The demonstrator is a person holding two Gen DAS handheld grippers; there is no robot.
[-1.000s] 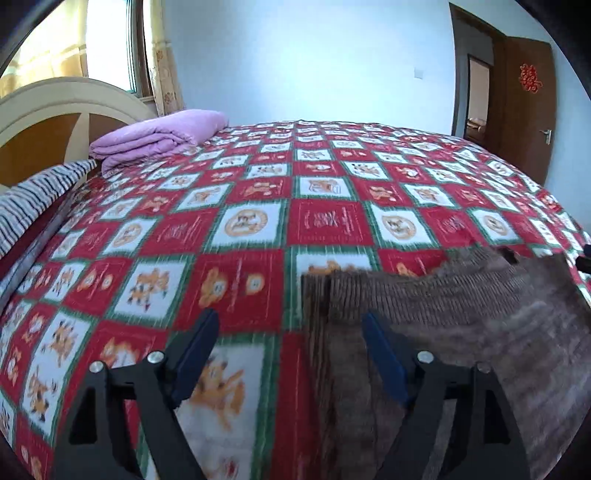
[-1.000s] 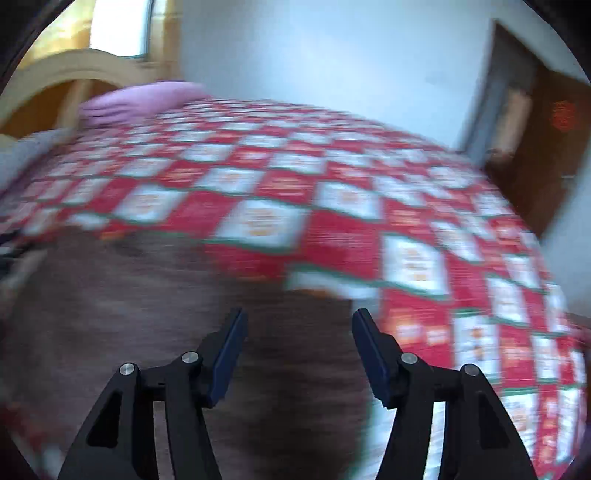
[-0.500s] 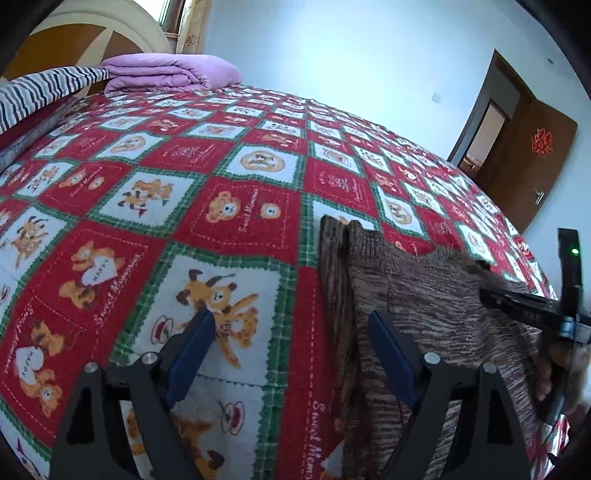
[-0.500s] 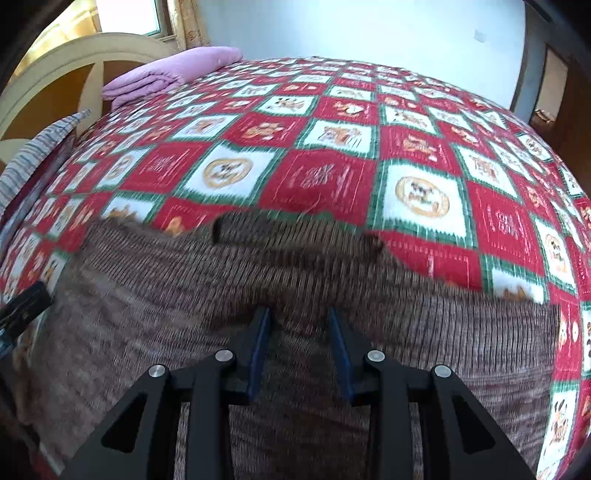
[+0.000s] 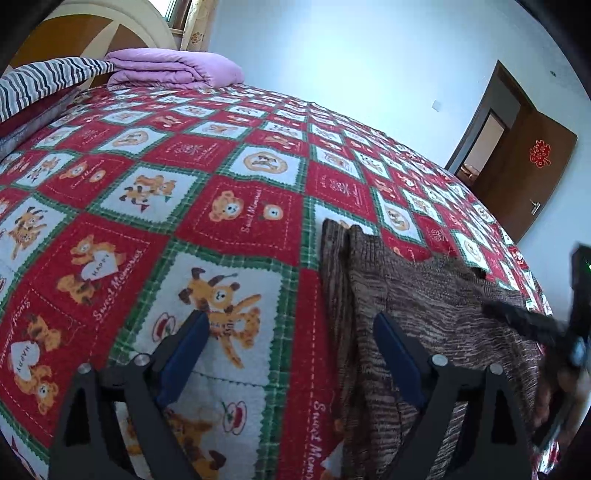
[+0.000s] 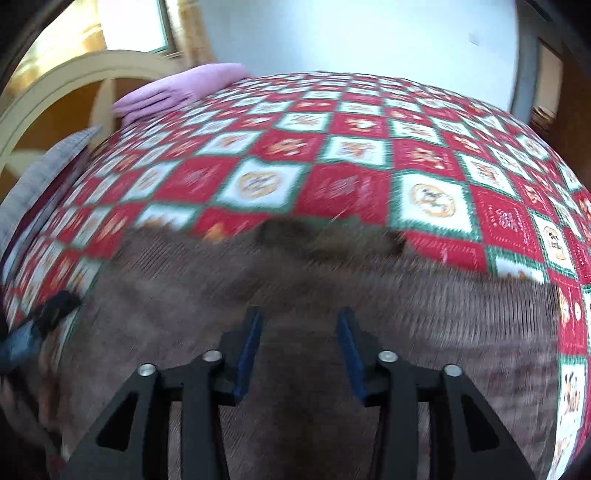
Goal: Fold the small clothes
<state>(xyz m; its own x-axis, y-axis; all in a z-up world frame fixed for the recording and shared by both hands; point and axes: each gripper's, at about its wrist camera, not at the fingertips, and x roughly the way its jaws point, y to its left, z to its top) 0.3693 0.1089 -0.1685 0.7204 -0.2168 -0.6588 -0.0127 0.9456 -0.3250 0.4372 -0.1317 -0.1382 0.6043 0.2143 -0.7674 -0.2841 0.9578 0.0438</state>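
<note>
Presently the brown knit garment [image 5: 424, 306] lies flat on the bed [image 5: 229, 206], unfolded. Left tongs [image 5: 291, 343] spread wide astride its edge; right tongs [image 6: 299, 332], just reopening, part-spread above it, gripping nothing. Next: pinch an edge.

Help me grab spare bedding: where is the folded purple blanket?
In the left wrist view, the folded purple blanket lies at the bed's far left end, beside the headboard.

Right gripper [image 6: 300, 325] over a brown knitted garment [image 6: 424, 325], jaws just opening with a clear gap and nothing gripped, garment spread flat on a red-and-white checked bedspread [image 6: 343, 184], folded pink blanket [image 6: 177, 92] by the headboard [image 6: 62, 85], view motion-blurred
</note>
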